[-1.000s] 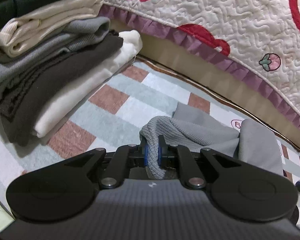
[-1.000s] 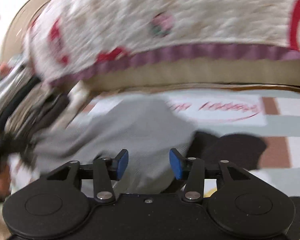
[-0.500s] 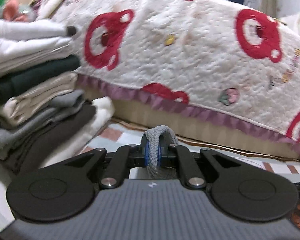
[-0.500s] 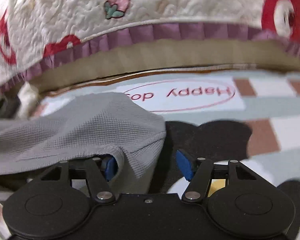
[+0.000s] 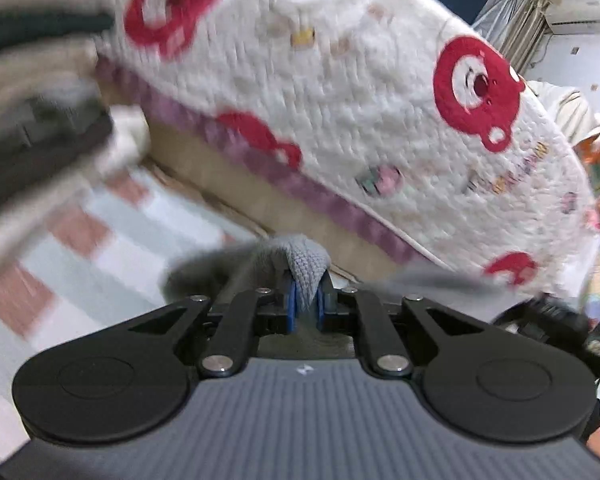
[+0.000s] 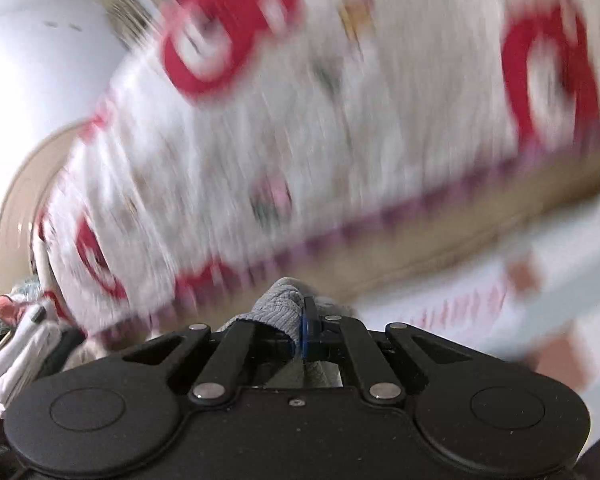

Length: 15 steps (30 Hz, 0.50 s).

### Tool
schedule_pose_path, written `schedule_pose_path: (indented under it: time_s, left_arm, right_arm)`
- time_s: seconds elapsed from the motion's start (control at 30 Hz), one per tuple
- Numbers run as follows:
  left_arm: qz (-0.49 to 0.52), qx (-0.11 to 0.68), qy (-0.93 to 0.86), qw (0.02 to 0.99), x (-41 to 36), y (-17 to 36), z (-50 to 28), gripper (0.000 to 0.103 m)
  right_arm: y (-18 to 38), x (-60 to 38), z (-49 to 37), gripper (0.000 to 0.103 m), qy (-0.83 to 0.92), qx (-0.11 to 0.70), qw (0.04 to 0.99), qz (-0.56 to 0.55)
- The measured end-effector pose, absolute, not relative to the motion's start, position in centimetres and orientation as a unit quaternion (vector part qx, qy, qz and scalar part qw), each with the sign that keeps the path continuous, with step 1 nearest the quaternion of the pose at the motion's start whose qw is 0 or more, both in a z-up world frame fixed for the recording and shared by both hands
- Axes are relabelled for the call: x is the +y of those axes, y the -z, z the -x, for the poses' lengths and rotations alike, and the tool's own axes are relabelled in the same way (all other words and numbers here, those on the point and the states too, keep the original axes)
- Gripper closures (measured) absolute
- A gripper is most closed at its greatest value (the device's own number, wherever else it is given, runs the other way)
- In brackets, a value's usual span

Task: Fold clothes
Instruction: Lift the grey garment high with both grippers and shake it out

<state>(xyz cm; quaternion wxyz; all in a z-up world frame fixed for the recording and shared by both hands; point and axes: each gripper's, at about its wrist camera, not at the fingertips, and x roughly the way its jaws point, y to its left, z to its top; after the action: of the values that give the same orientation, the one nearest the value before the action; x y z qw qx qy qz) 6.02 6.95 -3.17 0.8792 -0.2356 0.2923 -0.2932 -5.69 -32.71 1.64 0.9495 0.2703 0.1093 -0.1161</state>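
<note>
The grey knit garment (image 5: 306,266) bunches low at centre frame, pinched in my left gripper (image 5: 305,306) and also clamped in my right gripper (image 6: 300,330). Both point slightly downward toward the quilt (image 5: 380,92) behind.

Quilted bed cover (image 5: 380,92) (red bears) above checked floor mat (image 5: 112,248).

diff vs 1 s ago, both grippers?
Right gripper: jaws were open beside the grey garment, now shut on a fold of it and lifted off the rug. Left gripper rose too. Unchanged: left jaws stay clamped on the garment.
</note>
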Motion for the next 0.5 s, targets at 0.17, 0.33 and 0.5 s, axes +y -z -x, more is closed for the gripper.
schedule_pose_path:
  time_s: [0.17, 0.33, 0.5]
  left_arm:
    - [0.319, 0.392, 0.324, 0.8, 6.2, 6.6, -7.6, 0.092]
    - [0.351, 0.452, 0.314, 0.758, 5.4, 9.9, -8.5, 0.092]
    - [0.301, 0.449, 0.268, 0.798, 4.3, 10.7, -9.0, 0.082]
  right_arm:
    - [-4.0, -30.5, 11.0, 0.098, 0.181, 0.12, 0.966, -0.136]
    - [0.7, -31.6, 13.5, 0.098, 0.212, 0.197, 0.942, -0.172]
    - [4.5, -32.3, 14.4, 0.098, 0.226, 0.244, 0.92, -0.209]
